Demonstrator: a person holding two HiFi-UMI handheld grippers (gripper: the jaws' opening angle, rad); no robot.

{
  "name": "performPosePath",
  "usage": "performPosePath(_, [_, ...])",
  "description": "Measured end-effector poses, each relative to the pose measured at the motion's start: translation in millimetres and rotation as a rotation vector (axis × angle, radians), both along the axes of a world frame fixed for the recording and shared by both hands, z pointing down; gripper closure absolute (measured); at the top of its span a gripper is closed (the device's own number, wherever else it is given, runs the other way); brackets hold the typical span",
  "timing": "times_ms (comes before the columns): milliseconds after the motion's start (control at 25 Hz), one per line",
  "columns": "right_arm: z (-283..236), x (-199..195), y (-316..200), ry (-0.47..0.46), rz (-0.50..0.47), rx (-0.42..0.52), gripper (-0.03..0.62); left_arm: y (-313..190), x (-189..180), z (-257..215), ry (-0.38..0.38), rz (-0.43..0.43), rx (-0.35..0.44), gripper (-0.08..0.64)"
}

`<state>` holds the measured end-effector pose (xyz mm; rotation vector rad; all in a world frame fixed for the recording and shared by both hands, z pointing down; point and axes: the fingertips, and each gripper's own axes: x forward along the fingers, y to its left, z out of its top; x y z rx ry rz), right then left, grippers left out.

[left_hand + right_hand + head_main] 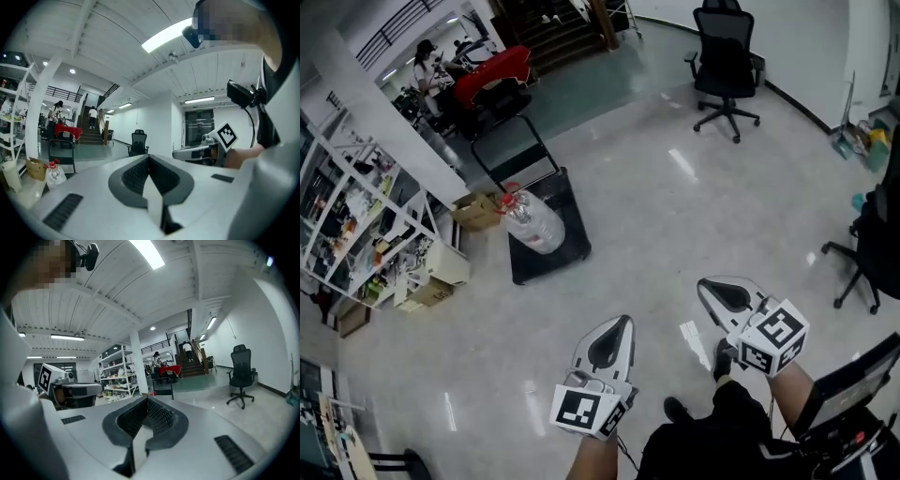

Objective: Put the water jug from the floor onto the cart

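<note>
On cart (pixel 574 208) — water jug (pixel 536 225), red cap (pixel 507 195)

Two white, shell-shaped bodies are shown, the left claw (pixel 622 323) and the right claw (pixel 705 286), each lined with dark ribbed pads (pixel 133 174). A white marker cube (pixel 586 410) printed with black squares is carried by each. Dark clothing (pixel 712 445) and black shoes (pixel 724 357) are worn; what seems a thin black cable (pixel 624 456) is seen by the left forearm.
</note>
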<state>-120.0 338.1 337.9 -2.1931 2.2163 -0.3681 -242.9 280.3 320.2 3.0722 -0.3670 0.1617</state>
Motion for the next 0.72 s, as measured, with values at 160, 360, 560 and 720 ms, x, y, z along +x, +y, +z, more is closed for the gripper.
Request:
performPosePath(160, [-12,-36,34,0.033,0.02,-0.002,0.589,15,-39,-1,0.027,-0.018,-0.039,0.558])
performPosePath(360, [-18,-46,94,0.046,0.057,-0.028,0.589,62,-61,-13,0.049,-0.004,-0.031,0.558])
performPosePath(560, [-18,-59,137,0.059,0.019,-0.025,0.589,108,-74,-21,0.05,-0.012,-0.018,0.558])
performPosePath(720, [-15,-66,186,0.05,-0.025,-0.004,0.589,159,-71,-23,0.046,-0.02,-0.001,0.558])
